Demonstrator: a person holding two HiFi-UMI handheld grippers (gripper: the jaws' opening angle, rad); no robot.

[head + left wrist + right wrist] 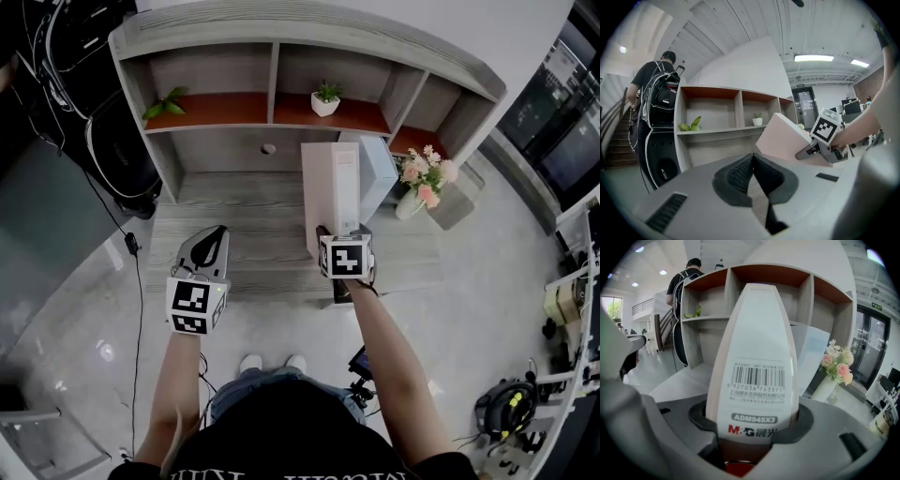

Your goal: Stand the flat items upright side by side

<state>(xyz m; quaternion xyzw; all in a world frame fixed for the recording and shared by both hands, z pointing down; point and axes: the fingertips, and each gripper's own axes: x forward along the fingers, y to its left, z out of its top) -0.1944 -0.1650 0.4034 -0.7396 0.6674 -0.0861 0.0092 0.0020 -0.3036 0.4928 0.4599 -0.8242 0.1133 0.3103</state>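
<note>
A: Right gripper (754,423) first: its jaws are seen clamped on the narrow spine of the white file box (754,357), with the dark pads pressed in from both sides.

B: The spine's print is given by that view alone. A barcode, a grey oval tag and a red-and-grey logo are laid on smooth, glossy card. From the head view only a plain, long white slab is offered.

A: The tilt is caught by the left gripper view. There the box is shown leaning, with a broad matt pale-pink face turned up and the right gripper at its lower corner.

B: Left gripper (753,161) now: ribbed black pads are brought together at the tips, with nothing between them. In the head view it is held well to the left of the box.

A: The box is placed over the grey wood-grain ledge (234,216) of the shelf unit (281,42). Whether its lower edge rests there cannot be told.

B: A second file box (380,169), pale blue-grey, is stood just behind and to the right.

A: Further out, a small plant in a white pot (325,98) is set on a red-brown shelf board. Pink flowers in a vase (424,183) are seen at the right.

B: A person with a backpack (656,93), beside the unit, is shown only by the gripper views.
</note>
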